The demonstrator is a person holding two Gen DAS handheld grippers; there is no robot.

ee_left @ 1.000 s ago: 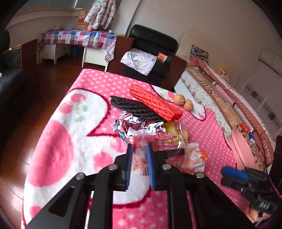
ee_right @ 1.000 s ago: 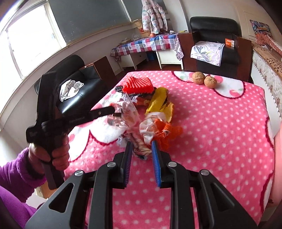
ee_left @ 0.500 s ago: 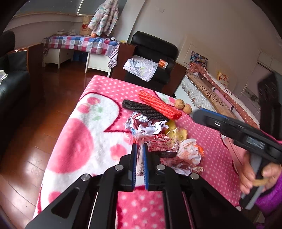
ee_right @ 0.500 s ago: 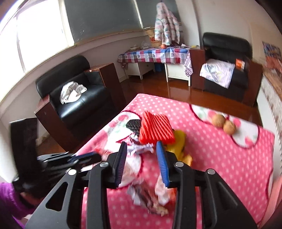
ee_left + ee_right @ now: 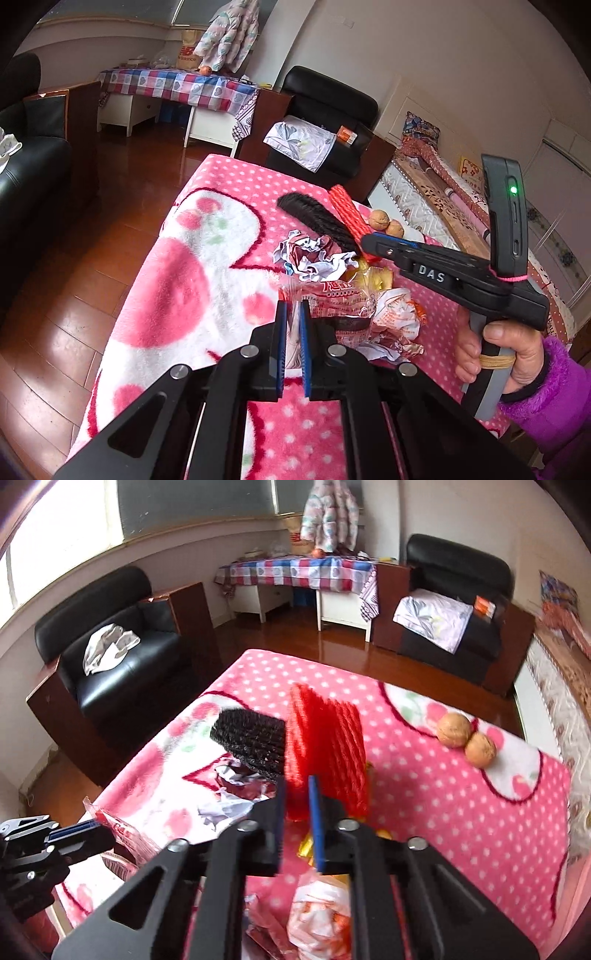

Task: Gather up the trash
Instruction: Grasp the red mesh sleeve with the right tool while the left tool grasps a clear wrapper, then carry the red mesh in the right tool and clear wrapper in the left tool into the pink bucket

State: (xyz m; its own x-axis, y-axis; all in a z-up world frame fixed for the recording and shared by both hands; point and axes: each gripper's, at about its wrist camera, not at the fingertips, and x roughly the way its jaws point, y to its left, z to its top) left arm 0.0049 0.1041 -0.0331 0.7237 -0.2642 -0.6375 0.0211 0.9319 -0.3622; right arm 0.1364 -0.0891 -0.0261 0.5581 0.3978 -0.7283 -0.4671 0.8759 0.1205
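On the pink dotted blanket lies a trash pile. My left gripper is shut on the edge of a clear snack wrapper with red print. It also shows low at the left of the right wrist view, as left gripper. My right gripper reaches over the pile, its jaws closing tight on the near end of the red foam net. From the left wrist view, the right gripper tips onto the red foam net. A black foam net lies beside it.
Crumpled printed paper, a yellow wrapper and a white-orange wrapper lie in the pile. Two walnuts sit farther right. Black armchairs and wood floor surround the table. A hand in a purple sleeve holds the right gripper.
My left gripper closed on the clear wrapper and drew it back slightly. My right gripper moved forward across the pile, opened wider, then shut on the red foam net.
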